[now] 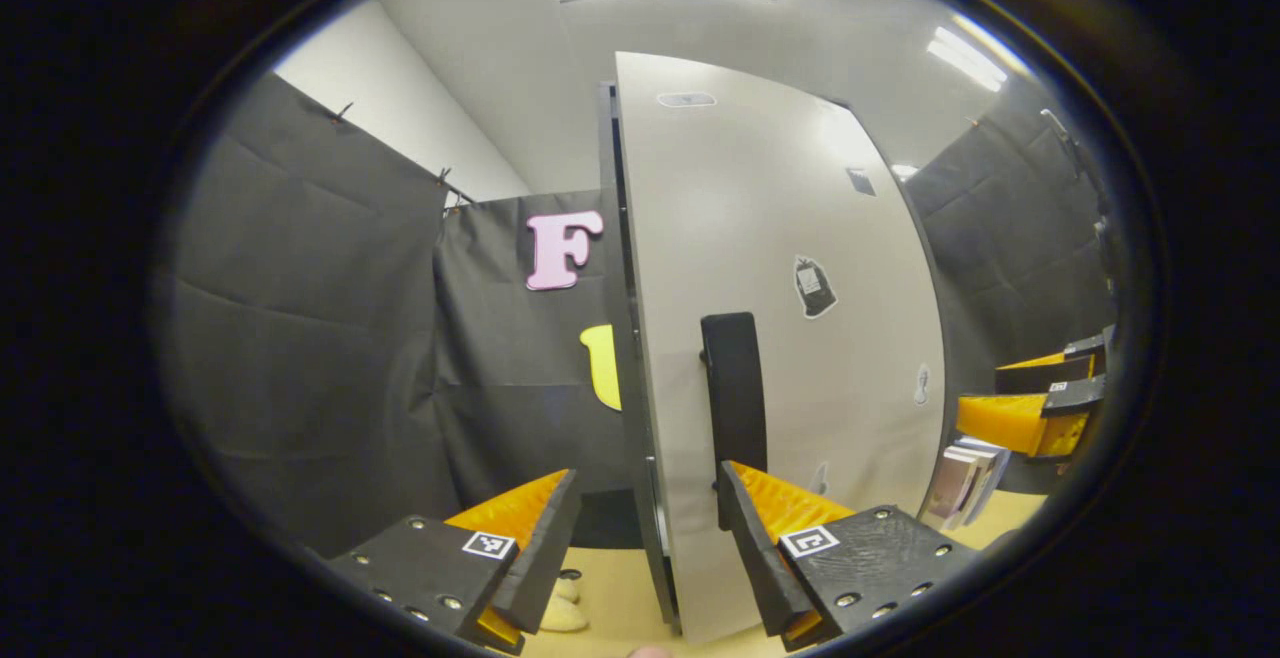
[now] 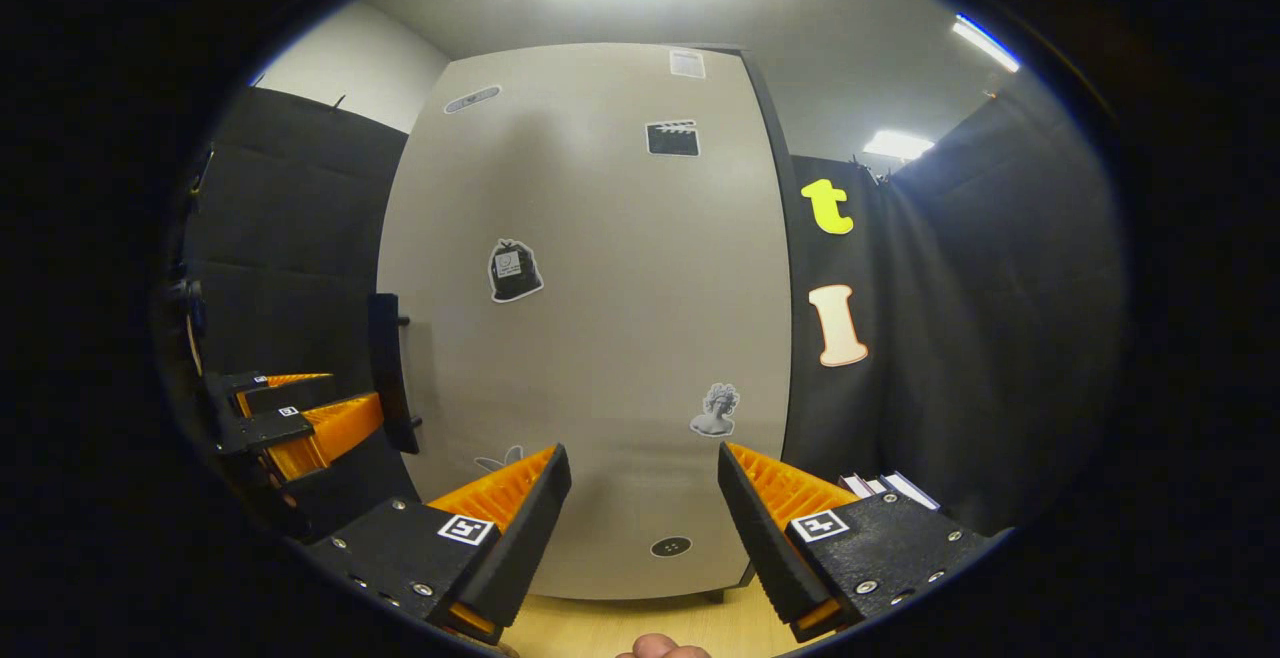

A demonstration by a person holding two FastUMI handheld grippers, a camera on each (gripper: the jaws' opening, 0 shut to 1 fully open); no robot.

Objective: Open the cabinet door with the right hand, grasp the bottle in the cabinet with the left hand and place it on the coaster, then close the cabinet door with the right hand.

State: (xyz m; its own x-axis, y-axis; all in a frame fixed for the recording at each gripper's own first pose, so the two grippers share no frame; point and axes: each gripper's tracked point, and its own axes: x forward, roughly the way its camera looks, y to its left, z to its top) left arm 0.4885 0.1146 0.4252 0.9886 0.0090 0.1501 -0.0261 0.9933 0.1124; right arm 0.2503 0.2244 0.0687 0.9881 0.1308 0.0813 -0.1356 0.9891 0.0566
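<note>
A tall grey cabinet door with several stickers faces my right gripper, which is open and empty a short way in front of it. The door looks shut against the cabinet. Its black vertical handle sits on the left edge. In the left gripper view I see the same door at a slant, with the handle just beyond my open, empty left gripper, whose fingers straddle the door's edge from a distance. The left gripper also appears beside the handle. The cabinet's inside is hidden.
The cabinet stands on a light wooden tabletop. A stack of books lies right of the cabinet. A pale rounded object rests on the table below my left fingers. The right gripper shows at the far right.
</note>
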